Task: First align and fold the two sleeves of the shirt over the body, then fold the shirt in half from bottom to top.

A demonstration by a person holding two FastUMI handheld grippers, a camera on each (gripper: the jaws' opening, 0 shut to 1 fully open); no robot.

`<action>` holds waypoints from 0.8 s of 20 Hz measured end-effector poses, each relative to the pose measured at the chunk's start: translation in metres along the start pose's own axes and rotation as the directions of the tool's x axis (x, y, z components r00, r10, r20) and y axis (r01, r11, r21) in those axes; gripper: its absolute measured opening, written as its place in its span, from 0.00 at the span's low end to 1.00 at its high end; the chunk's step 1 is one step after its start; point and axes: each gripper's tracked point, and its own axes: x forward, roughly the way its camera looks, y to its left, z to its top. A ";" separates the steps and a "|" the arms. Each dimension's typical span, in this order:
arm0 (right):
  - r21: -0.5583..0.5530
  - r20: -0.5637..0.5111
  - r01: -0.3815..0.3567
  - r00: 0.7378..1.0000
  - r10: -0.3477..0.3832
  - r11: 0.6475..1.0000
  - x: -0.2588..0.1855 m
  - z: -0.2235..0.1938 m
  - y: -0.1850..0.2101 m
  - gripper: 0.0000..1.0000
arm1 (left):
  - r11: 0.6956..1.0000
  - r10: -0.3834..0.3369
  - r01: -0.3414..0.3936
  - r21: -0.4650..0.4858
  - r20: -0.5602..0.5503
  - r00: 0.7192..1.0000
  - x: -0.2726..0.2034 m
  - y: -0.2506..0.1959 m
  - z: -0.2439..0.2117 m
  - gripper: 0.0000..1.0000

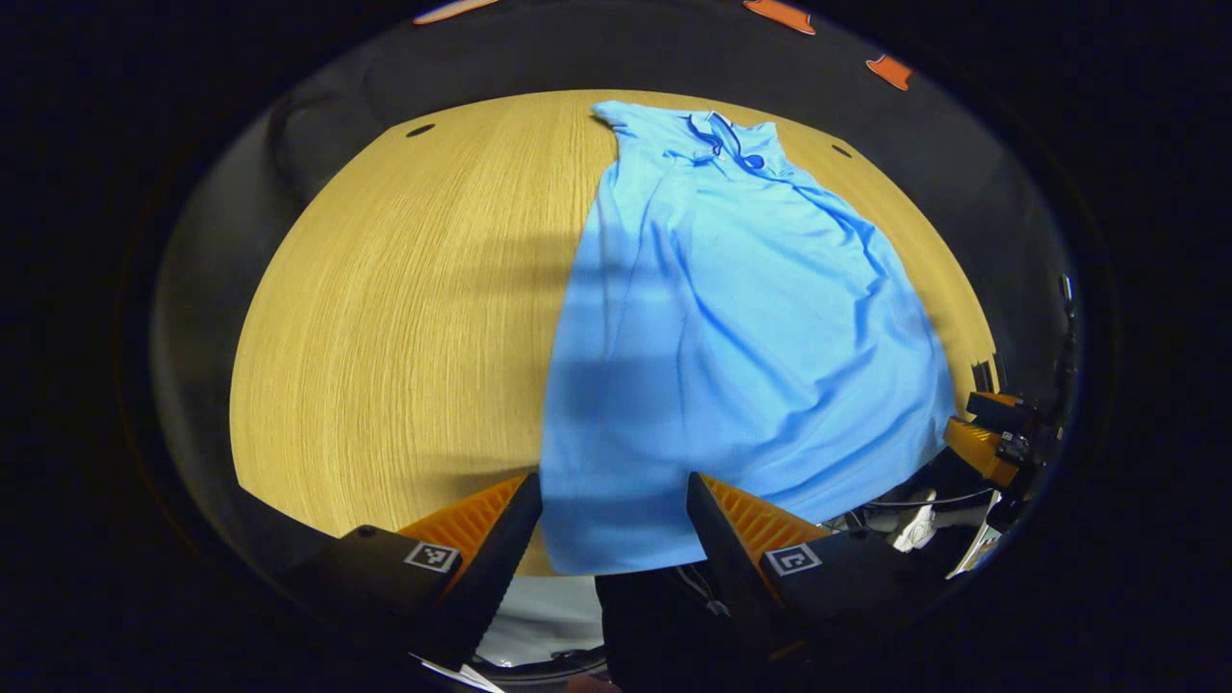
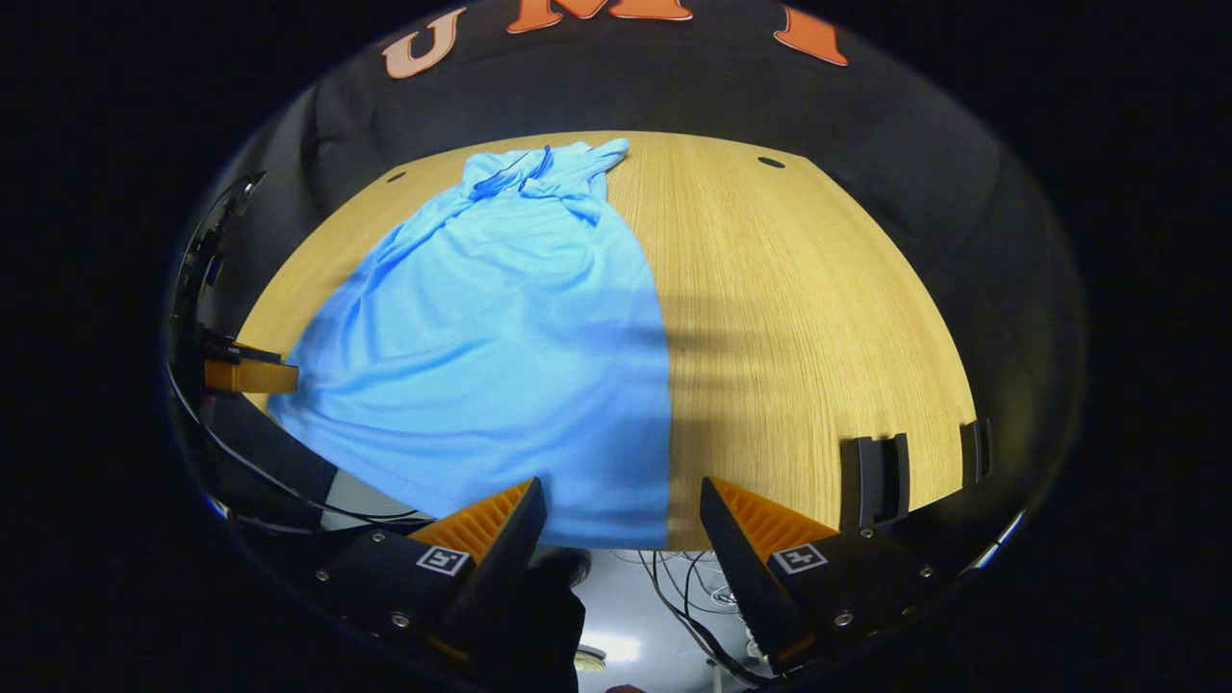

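The surface (image 1: pixel 385 318) carries the shirt (image 1: pixel 731 327), spread flat with its collar at the far end and its hem at the near edge. The sleeves look already folded in over the body. The shirt appears thin, light and limp, likely to sag and crease, so a pinch at each hem corner seems the best hold. The left gripper (image 1: pixel 614 510) hovers released at the shirt's near left hem corner; the right gripper (image 2: pixel 621 515) hovers released at its near right hem corner, both aimed toward the collar.
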 end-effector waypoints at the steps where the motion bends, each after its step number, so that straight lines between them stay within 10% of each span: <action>1: 0.001 -0.012 -0.002 1.000 0.002 1.000 0.002 -0.005 0.002 0.98 | 1.000 0.001 -0.001 -0.005 -0.001 1.000 0.002 0.002 -0.006 0.99; 6: 0.039 0.017 0.008 1.000 -0.009 0.999 0.005 -0.002 0.008 0.93 | 0.998 0.043 -0.046 0.039 0.074 0.996 0.001 0.000 -0.003 0.99; 9: 0.077 0.026 0.020 0.999 -0.022 0.997 0.008 0.003 0.015 0.53 | 0.998 0.036 -0.040 0.040 0.103 0.994 0.002 -0.013 -0.002 0.99; 11: 0.114 0.018 0.018 1.000 -0.020 0.993 0.010 0.004 0.019 0.13 | 0.999 0.010 -0.015 0.046 0.109 0.994 0.002 -0.026 -0.001 0.66; 13: 0.150 0.011 -0.014 1.000 0.013 0.989 0.011 0.006 0.023 0.05 | 0.999 0.017 -0.021 0.036 0.099 0.995 0.002 -0.033 -0.003 0.12; 16: 0.199 0.041 -0.047 0.998 0.040 0.979 0.000 0.019 0.022 0.03 | 1.000 -0.002 -0.001 0.019 0.129 0.992 -0.007 -0.039 0.009 0.06</action>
